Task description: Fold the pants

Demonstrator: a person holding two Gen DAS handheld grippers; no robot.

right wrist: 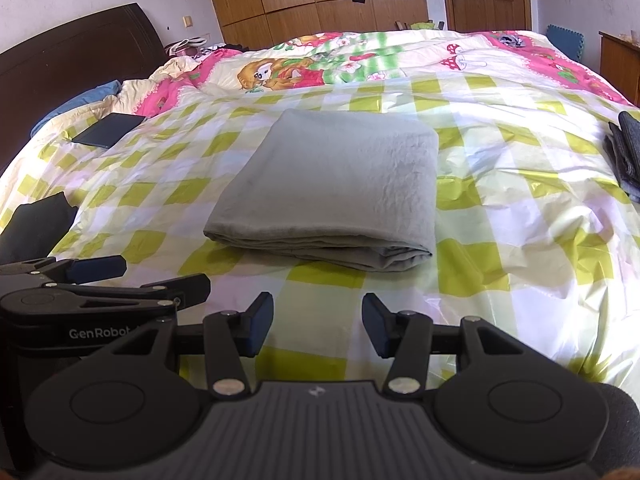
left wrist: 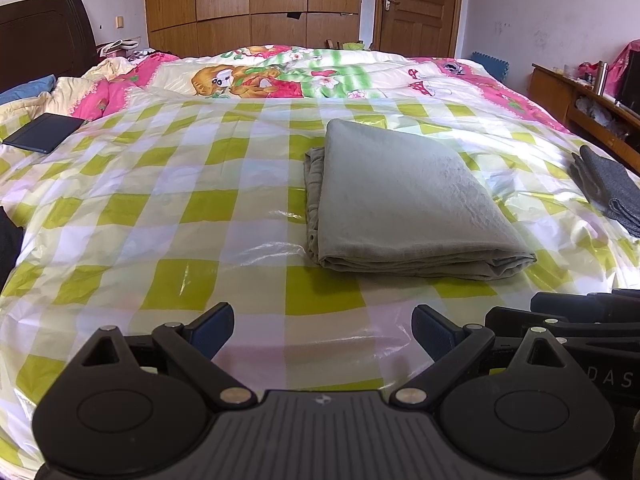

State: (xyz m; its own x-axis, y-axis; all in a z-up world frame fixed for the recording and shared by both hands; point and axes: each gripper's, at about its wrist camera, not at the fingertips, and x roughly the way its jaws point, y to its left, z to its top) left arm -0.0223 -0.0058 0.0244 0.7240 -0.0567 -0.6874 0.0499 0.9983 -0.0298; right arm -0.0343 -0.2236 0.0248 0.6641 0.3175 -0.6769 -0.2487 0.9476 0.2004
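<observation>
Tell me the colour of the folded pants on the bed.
Plain grey-green folded fabric pants, clearest in the right wrist view.

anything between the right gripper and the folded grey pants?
Nothing. In the right wrist view only bare checked plastic sheet lies between the open right gripper and the folded grey pants.

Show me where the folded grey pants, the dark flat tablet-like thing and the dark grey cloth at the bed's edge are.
folded grey pants (right wrist: 332,176): right wrist view, middle of top layer.
dark flat thing (left wrist: 44,132): left wrist view, centre of its cover.
dark grey cloth (left wrist: 610,188): left wrist view, its upper fold.
</observation>
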